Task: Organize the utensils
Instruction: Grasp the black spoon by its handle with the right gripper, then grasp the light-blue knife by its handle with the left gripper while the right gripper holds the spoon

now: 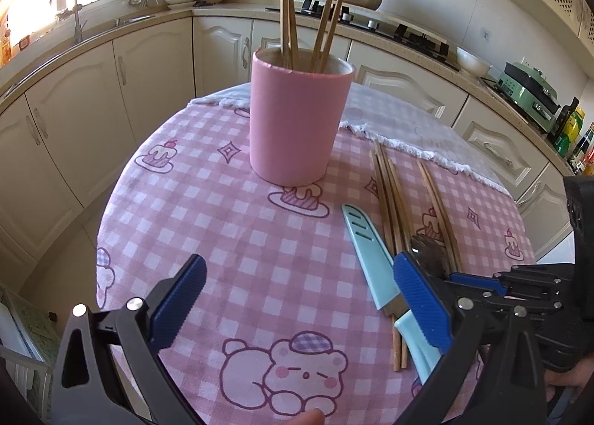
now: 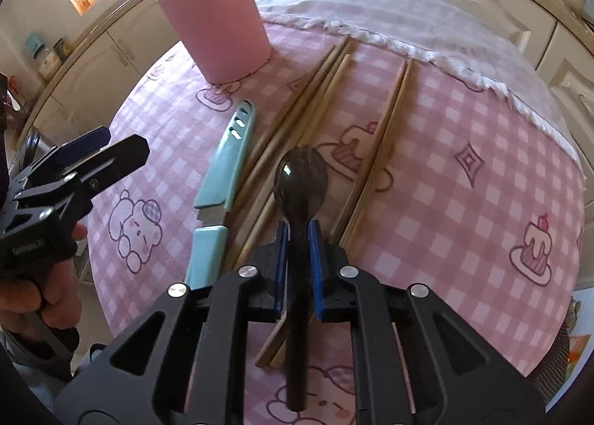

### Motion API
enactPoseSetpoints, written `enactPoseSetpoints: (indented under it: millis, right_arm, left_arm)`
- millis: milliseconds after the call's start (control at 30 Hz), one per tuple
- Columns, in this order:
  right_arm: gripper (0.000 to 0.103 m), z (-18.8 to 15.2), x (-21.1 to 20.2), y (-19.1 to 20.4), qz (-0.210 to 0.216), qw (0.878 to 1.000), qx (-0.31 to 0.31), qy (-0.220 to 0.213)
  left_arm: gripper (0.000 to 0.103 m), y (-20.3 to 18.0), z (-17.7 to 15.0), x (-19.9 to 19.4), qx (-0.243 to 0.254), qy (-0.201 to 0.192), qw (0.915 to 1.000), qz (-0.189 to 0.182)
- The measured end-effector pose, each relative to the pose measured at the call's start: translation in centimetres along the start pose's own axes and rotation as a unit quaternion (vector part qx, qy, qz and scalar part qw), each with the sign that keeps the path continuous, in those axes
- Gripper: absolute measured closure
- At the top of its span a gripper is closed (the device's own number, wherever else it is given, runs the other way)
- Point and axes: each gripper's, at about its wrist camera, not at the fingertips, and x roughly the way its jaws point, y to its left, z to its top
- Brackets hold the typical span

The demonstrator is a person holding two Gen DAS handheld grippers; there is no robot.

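A: Count of items shown?

B: One pink holder (image 1: 297,124) standing upright with four chopsticks (image 1: 287,9) in it; one sheathed blue knife (image 2: 222,172); one dark spoon (image 2: 300,179); loose chopsticks (image 2: 386,150) lying in two groups on the bench (image 1: 237,239), exact number unclear.

A: State of the tongs?

B: The right tongs (image 2: 298,228) are closed on the spoon's handle, bowl pointing forward above the loose chopsticks. The left tongs (image 1: 297,298) stand wide apart, holding nothing.

A: Edges and free room?

B: The holder is near the far edge, beside a white fringed cloth (image 1: 401,120). Open checked surface lies left of the knife.
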Motion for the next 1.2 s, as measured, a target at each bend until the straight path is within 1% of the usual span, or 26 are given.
enactPoseSetpoints:
  millis: [133, 200, 367, 467, 567, 600, 633, 667, 700, 733, 833, 1000, 1100, 1200]
  right_arm:
    - [0.091, 0.6, 0.7, 1.1, -0.028, 0.999, -0.025, -0.001]
    - [0.091, 0.9, 0.8, 1.0, -0.028, 0.999, -0.021, -0.010]
    - [0.091, 0.4, -0.4, -0.9, 0.020, 0.998, 0.028, -0.044]
    - [0.091, -0.1, -1.3, -1.7, 0.031, 0.997, 0.045, -0.061]
    - [0.091, -0.3, -2.2, -2.6, 0.042, 0.994, 0.062, -0.079]
    - [0.091, -0.4, -2.4, -2.7, 0.044, 0.994, 0.064, -0.082]
    - [0.091, -0.4, -2.5, -2.8, 0.045, 0.993, 0.064, -0.084]
    - [0.091, -0.4, -2.6, -2.8, 0.049, 0.993, 0.065, -0.085]
    - [0.091, -0.5, -2.6, -2.8, 0.051, 0.993, 0.064, -0.085]
    - [0.091, -0.4, -2.6, -2.7, 0.053, 0.993, 0.062, -0.085]
    - [0.091, -0.4, -2.8, -2.6, 0.058, 0.993, 0.060, -0.088]
    - [0.091, -0.5, -2.6, -2.3, 0.061, 0.993, 0.055, -0.088]
    - [0.091, -0.3, -2.4, -2.0, 0.062, 0.993, 0.053, -0.087]
    - [0.091, -0.1, -2.2, -1.8, 0.058, 0.993, 0.051, -0.084]
  left_arm:
    - [0.004, -0.6, 0.0, 0.5, 0.005, 0.005, 1.0000, 0.000]
    - [0.004, -0.9, 0.0, 0.6, 0.008, 0.009, 0.9999, -0.001]
    - [0.004, -2.0, -0.3, 1.3, 0.019, 0.026, 0.9995, -0.004]
    - [0.005, -2.9, -0.4, 2.4, 0.018, 0.047, 0.9987, -0.011]
    - [0.005, -3.5, -0.5, 3.6, 0.012, 0.065, 0.9978, -0.007]
    - [0.006, -3.6, -0.6, 3.9, 0.010, 0.070, 0.9975, -0.006]
    - [0.010, -3.8, -0.8, 4.5, 0.007, 0.080, 0.9967, -0.009]
    - [0.012, -4.0, -0.9, 4.7, 0.007, 0.086, 0.9962, -0.010]
    - [0.013, -4.2, -1.0, 4.8, 0.013, 0.084, 0.9964, -0.003]
    - [0.016, -4.4, -1.1, 4.8, 0.020, 0.082, 0.9964, 0.006]
    - [0.021, -4.0, -1.5, 4.5, 0.028, 0.079, 0.9964, 0.012]
    - [0.021, -2.4, -1.9, 3.9, 0.035, 0.078, 0.9958, 0.033]
    - [0.021, -1.5, -1.7, 3.9, 0.029, 0.076, 0.9959, 0.039]
    - [0.021, -1.3, -1.4, 4.1, 0.035, 0.075, 0.9956, 0.044]
